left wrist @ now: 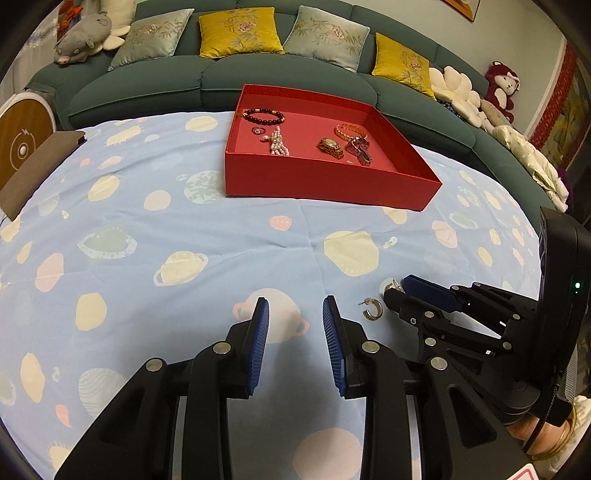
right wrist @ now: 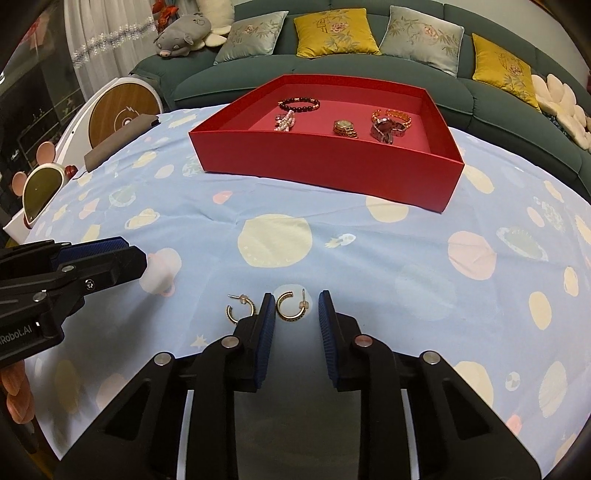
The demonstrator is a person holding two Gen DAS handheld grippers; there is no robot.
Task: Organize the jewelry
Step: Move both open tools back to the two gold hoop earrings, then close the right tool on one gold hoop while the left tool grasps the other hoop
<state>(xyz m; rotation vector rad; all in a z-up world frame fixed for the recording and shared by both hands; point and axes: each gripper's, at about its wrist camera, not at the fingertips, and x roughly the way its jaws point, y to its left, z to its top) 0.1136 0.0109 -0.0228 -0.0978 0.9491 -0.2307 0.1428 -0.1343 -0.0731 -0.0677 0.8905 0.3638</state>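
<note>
Earrings lie on the blue cloth (right wrist: pixel 369 258) short of your red box (right wrist: pixel 332 170): one hoop earring (right wrist: pixel 286 305) sits untouched between your right gripper (right wrist: pixel 295 314)'s parted fingers, the other earring (right wrist: pixel 240 310) just outside them, your left gripper (left wrist: pixel 295 317) open on nothing.

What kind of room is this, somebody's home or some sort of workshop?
Most likely a home living room. A long green sofa with embroidered cushions and a plush pig curves behind a table under a planet-print cloth, where a red tray holds jewelry.
</note>
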